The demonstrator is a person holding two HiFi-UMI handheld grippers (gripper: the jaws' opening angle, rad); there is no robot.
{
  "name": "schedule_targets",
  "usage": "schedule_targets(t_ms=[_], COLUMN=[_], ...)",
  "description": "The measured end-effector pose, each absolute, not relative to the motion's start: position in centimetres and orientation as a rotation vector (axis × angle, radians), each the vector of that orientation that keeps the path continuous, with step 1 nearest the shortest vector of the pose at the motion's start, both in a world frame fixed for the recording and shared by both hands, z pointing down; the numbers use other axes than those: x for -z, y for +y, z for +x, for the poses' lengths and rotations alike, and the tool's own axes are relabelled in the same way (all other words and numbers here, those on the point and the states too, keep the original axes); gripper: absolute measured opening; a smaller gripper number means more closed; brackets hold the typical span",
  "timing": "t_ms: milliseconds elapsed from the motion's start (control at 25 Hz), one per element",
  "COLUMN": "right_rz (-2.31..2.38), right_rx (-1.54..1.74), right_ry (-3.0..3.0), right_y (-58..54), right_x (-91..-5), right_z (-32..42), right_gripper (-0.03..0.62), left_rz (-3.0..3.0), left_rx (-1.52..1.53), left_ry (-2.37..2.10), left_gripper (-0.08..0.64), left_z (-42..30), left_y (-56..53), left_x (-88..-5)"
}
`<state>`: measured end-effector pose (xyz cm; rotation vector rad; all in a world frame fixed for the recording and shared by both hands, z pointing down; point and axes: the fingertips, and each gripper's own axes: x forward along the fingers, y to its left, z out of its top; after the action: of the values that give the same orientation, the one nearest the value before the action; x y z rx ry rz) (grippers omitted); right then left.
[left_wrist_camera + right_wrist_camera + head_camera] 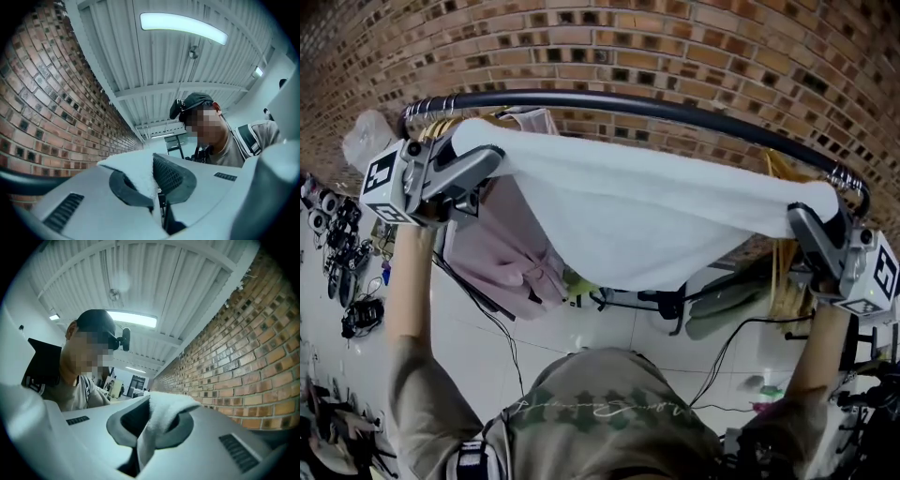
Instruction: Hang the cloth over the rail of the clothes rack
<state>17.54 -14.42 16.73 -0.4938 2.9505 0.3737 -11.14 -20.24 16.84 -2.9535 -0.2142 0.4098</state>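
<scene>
A brick wall [675, 56] runs behind the rack, and its black rail [628, 103] crosses in front of it at about head height. Hangers [441, 127] bunch at the rail's left end, and a pink garment [502, 253] hangs below them. Underneath is a pale tiled floor [544, 337] with dark cables [502, 328] trailing over it. Overhead there is a white ribbed ceiling [154, 61] with a long lit lamp [183, 26].

The person stands facing the rack with both arms up. The left forearm [408, 281] and right forearm [820, 347] reach steeply towards the rail. The grippers sit well apart, one near each end of it, and both point roughly level.

The white cloth [637, 216] is stretched between them. Its top edge runs just under the rail on the person's side, and the middle sags in a wide belly. It is not over the rail; I cannot tell whether it touches it.

The left gripper [492, 161] has its jaws closed on the cloth's left corner, and a fold of the fabric stands up between the pads [173, 176]. The right gripper [799, 217] has its jaws clamped on the right corner, where the fabric bulges out over the tips.
</scene>
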Motion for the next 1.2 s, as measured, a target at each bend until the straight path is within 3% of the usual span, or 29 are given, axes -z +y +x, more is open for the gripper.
schedule_targets(t_ms=[1200], right_rz=[-0.585], right_rx=[-0.392], right_ry=[2.923], right_y=[-22.7], right_x=[-6.0], right_z=[18.4], right_gripper=[0.021], left_rz=[-2.805], left_rx=[-0.428], left_ry=[0.121], left_gripper=[0.018], left_z=[-9.8], left_y=[-28.5], left_x=[-5.2])
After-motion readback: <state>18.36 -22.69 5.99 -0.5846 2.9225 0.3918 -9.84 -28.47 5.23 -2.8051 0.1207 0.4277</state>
